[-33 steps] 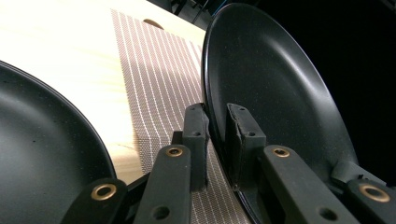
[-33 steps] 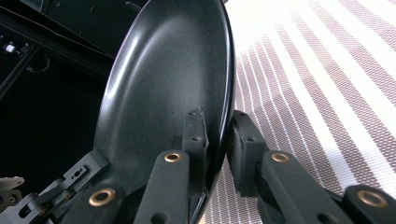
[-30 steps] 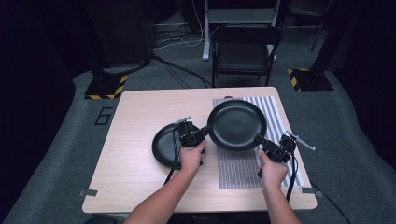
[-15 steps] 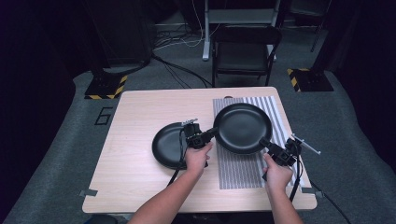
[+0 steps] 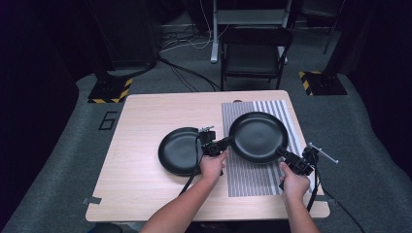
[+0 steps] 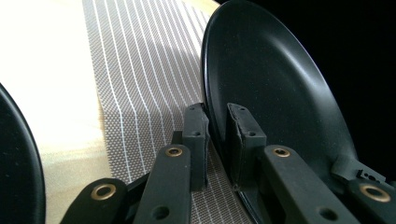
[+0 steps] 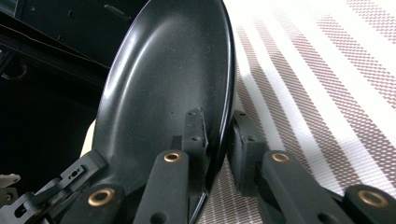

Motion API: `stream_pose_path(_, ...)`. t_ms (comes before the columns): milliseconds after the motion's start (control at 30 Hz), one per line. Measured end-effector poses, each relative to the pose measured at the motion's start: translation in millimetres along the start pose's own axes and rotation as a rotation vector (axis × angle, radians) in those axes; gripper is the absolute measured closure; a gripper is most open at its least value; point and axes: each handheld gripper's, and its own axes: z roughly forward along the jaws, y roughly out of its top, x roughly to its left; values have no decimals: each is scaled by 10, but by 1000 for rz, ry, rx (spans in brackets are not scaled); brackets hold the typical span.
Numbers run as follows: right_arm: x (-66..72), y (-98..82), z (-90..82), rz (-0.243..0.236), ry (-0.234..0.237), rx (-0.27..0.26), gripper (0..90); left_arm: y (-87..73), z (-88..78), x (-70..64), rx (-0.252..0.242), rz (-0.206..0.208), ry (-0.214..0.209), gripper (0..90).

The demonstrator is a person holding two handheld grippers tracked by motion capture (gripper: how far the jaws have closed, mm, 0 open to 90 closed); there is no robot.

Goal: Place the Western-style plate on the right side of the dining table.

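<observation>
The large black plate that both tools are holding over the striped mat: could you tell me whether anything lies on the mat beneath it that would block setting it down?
Nothing visible does. The large plate hangs over the striped mat, whose visible parts are bare. The smaller plate sits beside it on the wood, off the mat. The patch directly under the large plate is hidden.

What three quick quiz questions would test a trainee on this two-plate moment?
1. True or false: both grippers clamp the rim of the larger black plate.
2. What lies under that plate? A) bare wood B) striped mat C) the chair
3. Which gripper is nearer the smaller black plate?

Key:
1. True: the left gripper and the right gripper grip opposite edges.
2. B, the striped mat.
3. The left gripper.
</observation>
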Motion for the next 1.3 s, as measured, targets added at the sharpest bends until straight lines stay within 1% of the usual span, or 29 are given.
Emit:
stream_pose_path(33, -15, -2, 6, 2, -2, 2, 777, -12, 17, -1, 2, -10, 1, 786)
stream_pose_path(67, -36, -5, 12, 1, -6, 6, 777, -25, 34, 12, 8, -4, 5, 786)
stream_pose_path(133, -72, -11, 27, 3, -10, 10, 777, -48, 64, 17, 13, -12, 7, 785)
stream_pose_path(200, -108, -17, 34, 4, -15, 17, 777, -65, 86, 23, 17, -8, 13, 785)
stream_pose_path(233, -120, -18, 36, 12, -15, 17, 777, -82, 101, 22, 20, -15, 13, 785)
stream_pose_path(267, -139, -20, 39, 10, -16, 16, 777, -93, 118, 29, 20, -6, 16, 785)
stream_pose_path(300, -155, -23, 41, 6, -24, 15, 778, -102, 136, 25, 18, -16, 14, 785)
stream_pose_path(400, -195, -16, 51, 9, -34, 16, 778, -129, 202, 43, 30, -18, 22, 785)
stream_pose_path(433, -208, -11, 59, 10, -39, 18, 778, -138, 228, 41, 36, -28, 23, 784)
stream_pose_path(533, -266, 2, 85, 12, -48, 20, 777, -148, 278, 44, 41, -23, 28, 784)
stream_pose_path(567, -279, 10, 97, 21, -47, 18, 777, -144, 292, 49, 46, -22, 29, 784)
stream_pose_path(600, -295, 15, 108, 16, -46, 20, 776, -144, 311, 39, 42, -33, 32, 785)
stream_pose_path(700, -313, 22, 141, 7, -53, 16, 774, -136, 343, 40, 45, -27, 46, 785)
stream_pose_path(800, -325, 33, 171, 9, -57, 19, 773, -129, 373, 50, 51, -30, 54, 784)
stream_pose_path(833, -326, 39, 182, 14, -59, 20, 773, -130, 386, 53, 49, -37, 59, 784)
stream_pose_path(867, -337, 41, 194, 11, -62, 24, 773, -130, 397, 56, 49, -35, 63, 784)
stream_pose_path(933, -350, 46, 219, 23, -65, 29, 771, -128, 406, 63, 55, -29, 65, 784)
stream_pose_path(967, -364, 47, 230, 18, -67, 33, 769, -129, 413, 63, 52, -33, 68, 784)
stream_pose_path(1000, -367, 50, 239, 25, -67, 35, 768, -130, 419, 66, 53, -32, 72, 784)
stream_pose_path(1067, -374, 50, 255, 21, -73, 38, 767, -132, 431, 69, 62, -35, 80, 784)
stream_pose_path(1300, -402, 51, 287, 23, -91, 48, 761, -141, 472, 82, 72, -30, 89, 781)
